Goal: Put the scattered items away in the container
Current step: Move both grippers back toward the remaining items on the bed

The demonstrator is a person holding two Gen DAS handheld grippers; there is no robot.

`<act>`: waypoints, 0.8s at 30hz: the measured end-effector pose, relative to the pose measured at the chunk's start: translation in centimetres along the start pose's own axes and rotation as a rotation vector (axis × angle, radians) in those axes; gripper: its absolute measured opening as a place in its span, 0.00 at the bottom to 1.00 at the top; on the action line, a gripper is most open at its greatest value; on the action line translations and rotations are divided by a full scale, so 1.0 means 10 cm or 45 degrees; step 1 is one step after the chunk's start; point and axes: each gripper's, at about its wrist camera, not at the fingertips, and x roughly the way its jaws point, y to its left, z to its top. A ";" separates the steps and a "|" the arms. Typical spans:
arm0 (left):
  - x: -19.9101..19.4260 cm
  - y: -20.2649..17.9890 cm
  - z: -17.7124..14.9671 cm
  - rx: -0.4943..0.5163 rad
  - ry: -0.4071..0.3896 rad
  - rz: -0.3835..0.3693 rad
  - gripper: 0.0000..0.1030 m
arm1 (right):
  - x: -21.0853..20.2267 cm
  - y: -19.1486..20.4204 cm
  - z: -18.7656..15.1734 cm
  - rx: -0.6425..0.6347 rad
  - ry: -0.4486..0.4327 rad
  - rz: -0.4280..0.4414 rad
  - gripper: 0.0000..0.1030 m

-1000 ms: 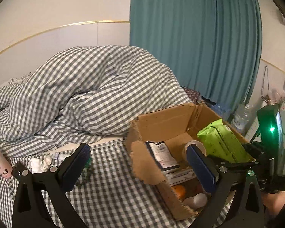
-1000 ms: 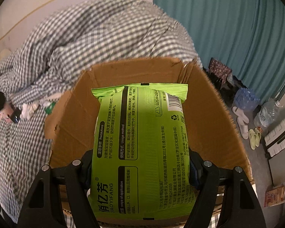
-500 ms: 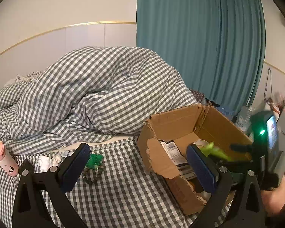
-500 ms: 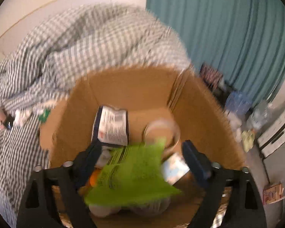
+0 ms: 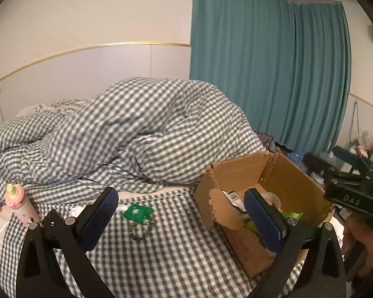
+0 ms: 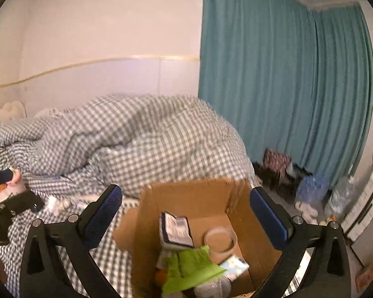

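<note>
left wrist: green packet (image 5: 136, 213) on bed

Very little can be read from here. On the black body of the right hand-held gripper (image 5: 350, 173), seen at the right edge of the left wrist view, pale letters stand out that look like "DAS" or "OAS"; I cannot tell which. A white packet (image 6: 176, 228) standing in the cardboard box (image 6: 258, 243) carries dark printed lines and what may be a barcode, all too blurred to read. The green pack (image 6: 191, 268) lying in the box shows faint print, unreadable. The pink bottle (image 5: 21, 204) on the bed has small marks on it, too small to make out.
</note>
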 end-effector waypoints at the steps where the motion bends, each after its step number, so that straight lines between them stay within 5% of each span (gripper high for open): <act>1: -0.04 0.05 0.00 -0.006 -0.004 0.012 1.00 | -0.04 0.06 0.03 -0.007 -0.024 0.006 1.00; 9: -0.38 0.62 -0.08 -0.075 -0.033 0.132 1.00 | -0.30 0.61 0.18 -0.089 -0.155 0.088 1.00; 24: -0.85 1.87 -0.42 -0.200 -0.017 0.400 1.00 | -0.13 1.66 0.13 -0.137 -0.058 0.326 1.00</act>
